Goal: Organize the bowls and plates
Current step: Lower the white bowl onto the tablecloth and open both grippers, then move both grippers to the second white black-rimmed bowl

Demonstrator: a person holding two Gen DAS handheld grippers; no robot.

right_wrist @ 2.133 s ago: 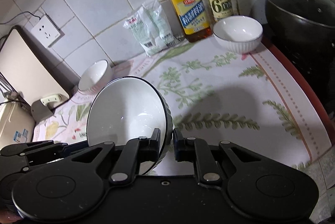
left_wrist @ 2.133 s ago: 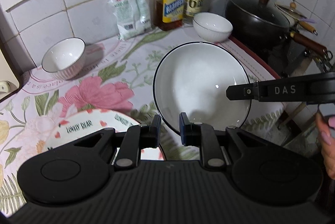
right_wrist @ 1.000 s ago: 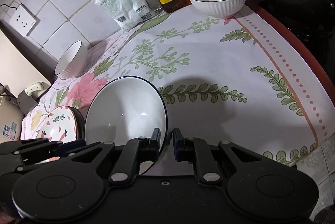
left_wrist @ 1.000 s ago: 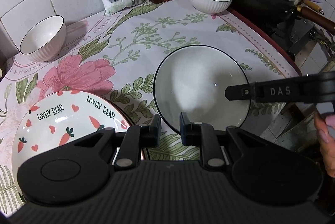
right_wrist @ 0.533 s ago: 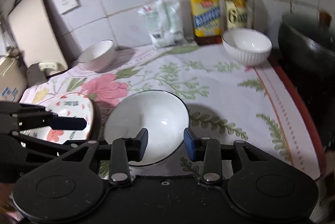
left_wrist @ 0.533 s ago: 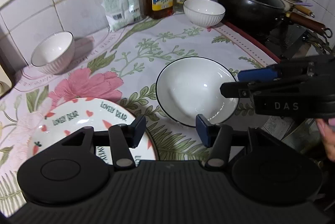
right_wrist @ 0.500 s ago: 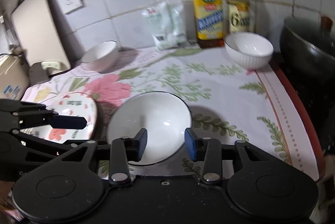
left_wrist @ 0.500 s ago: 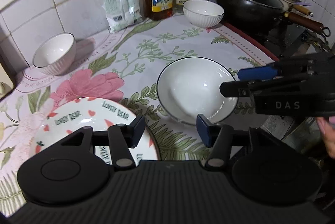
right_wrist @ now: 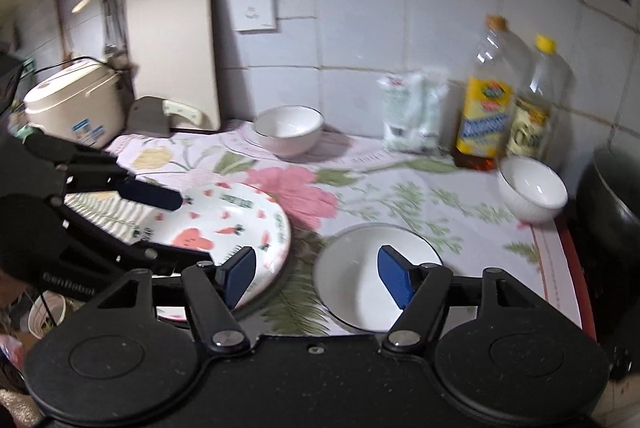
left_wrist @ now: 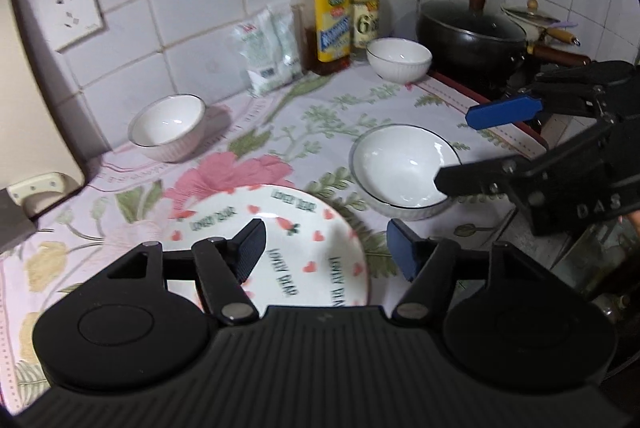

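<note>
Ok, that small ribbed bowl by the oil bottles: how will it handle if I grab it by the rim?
The ribbed bowl looks like glazed ceramic, so probably stiff, fragile and slick under the pads. It has deep walls above a narrow base, so a sideways push may tip it rather than slide it on the cloth. It sits close to the pot, so lift carefully.

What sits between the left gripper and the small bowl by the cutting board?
Only the patterned plate lies under the open left gripper, in front of that small bowl. Beyond the plate, only bare tablecloth leads to it. Nothing upright blocks the way.
</note>
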